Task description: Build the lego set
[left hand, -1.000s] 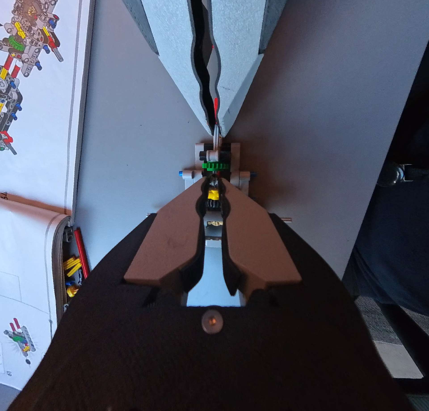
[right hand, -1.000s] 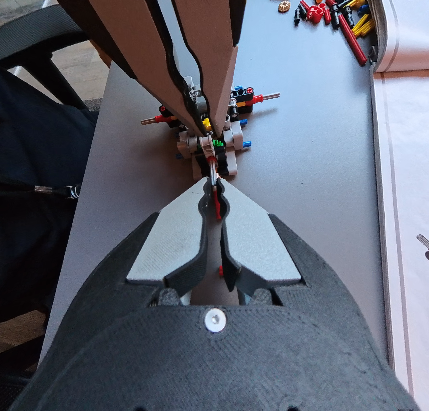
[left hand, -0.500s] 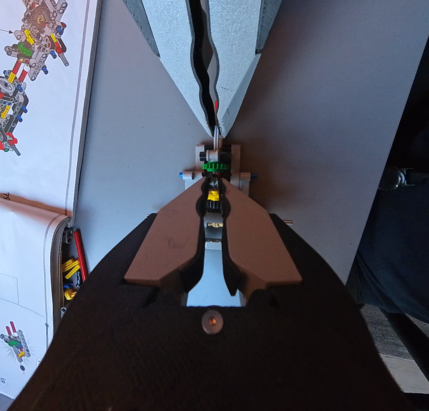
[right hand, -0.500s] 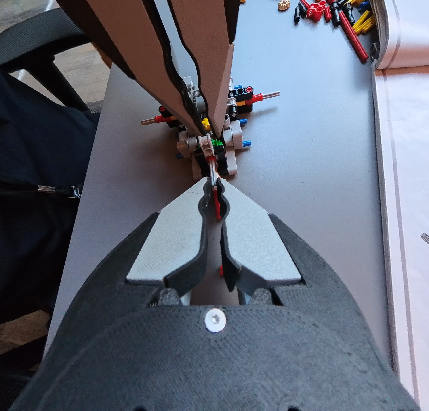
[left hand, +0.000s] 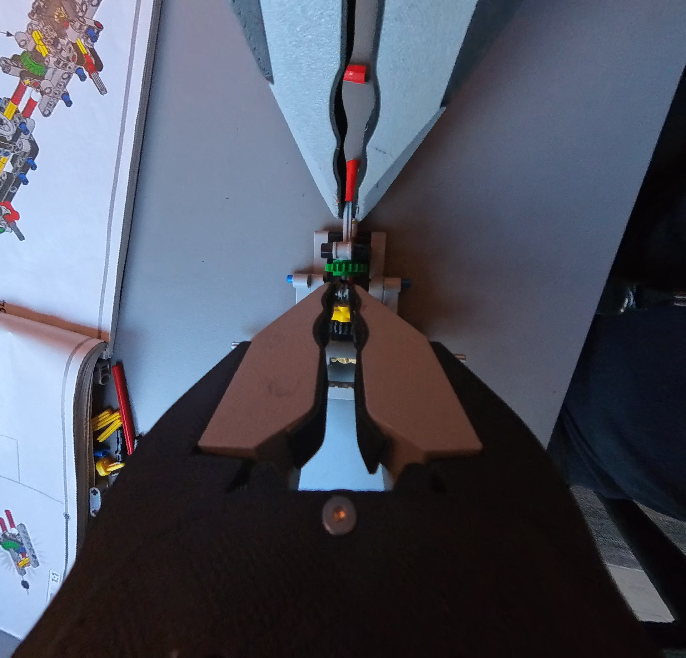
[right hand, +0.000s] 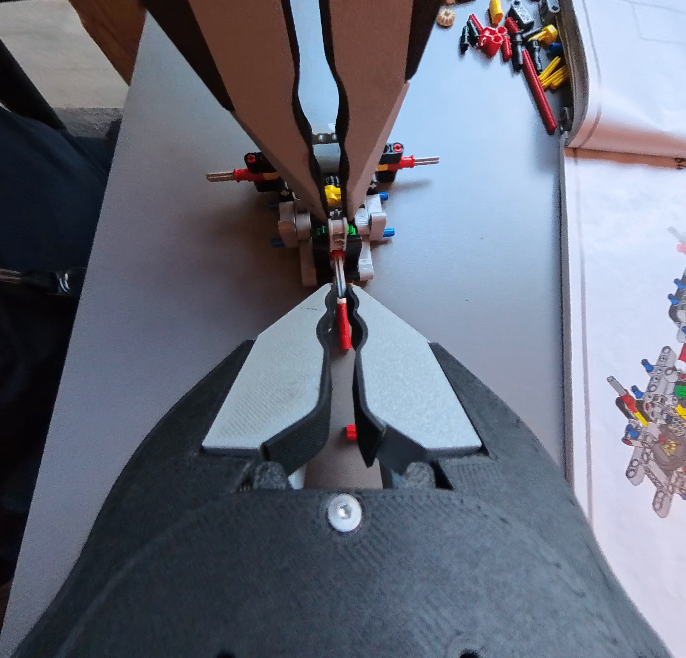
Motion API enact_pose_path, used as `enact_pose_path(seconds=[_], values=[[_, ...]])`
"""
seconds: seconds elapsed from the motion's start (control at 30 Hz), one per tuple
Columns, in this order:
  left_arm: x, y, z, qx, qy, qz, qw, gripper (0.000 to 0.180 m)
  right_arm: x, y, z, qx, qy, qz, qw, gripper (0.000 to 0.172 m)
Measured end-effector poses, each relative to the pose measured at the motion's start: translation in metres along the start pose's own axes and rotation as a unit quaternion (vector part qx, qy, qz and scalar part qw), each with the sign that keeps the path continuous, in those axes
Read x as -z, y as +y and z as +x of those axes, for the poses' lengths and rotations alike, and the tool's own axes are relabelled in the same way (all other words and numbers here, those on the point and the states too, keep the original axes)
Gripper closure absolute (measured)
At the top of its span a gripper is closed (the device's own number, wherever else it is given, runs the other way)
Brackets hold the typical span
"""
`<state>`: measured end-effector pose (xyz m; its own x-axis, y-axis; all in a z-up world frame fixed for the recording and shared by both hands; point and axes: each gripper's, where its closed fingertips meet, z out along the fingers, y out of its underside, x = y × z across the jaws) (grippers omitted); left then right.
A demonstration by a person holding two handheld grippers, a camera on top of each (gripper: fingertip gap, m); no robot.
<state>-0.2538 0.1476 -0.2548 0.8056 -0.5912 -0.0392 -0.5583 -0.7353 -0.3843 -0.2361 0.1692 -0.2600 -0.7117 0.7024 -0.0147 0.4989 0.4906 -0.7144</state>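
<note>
We see a small brick model (right hand: 334,228) standing on the grey table (right hand: 464,269), grey and black beams with a green gear (left hand: 343,267), a yellow bush (left hand: 340,312), blue pins at its sides and red-tipped axles sticking out left and right. From its near end, in the right wrist view, a red-and-grey axle (right hand: 343,321) points out towards us.

The right hand-held gripper (right hand: 340,292), with grey fingers, is closed on that axle: its tips pinch the grey shaft where it meets the red sleeve, and the red part lies back between the wavy pads. The left wrist view confirms it from the far side.

The left hand-held gripper (left hand: 341,287), with brown fingers, comes in from the opposite end and is clamped on the model's middle, its tips pressing on the parts around the yellow bush, just behind the green gear.

A small red piece (right hand: 350,431) lies on the table under the right gripper's fingers.

Farther off, loose parts (right hand: 512,35) in red, yellow, black and tan lie scattered beside an open instruction booklet (right hand: 631,231), which runs along one edge of the table; a long red axle (right hand: 540,92) lies against its spine. On the other side, past the table edge, is a person's dark clothing (right hand: 44,194).
</note>
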Motion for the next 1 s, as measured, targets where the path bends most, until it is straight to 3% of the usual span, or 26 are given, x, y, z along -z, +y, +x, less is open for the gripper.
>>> enact_pose_path(seconds=[1.0], values=[[0.003, 0.008, 0.012, 0.081, 0.051, -0.054, 0.994, 0.177, -0.003, -0.005, -0.013, 0.057, 0.079, 0.024, 0.995, 0.171]])
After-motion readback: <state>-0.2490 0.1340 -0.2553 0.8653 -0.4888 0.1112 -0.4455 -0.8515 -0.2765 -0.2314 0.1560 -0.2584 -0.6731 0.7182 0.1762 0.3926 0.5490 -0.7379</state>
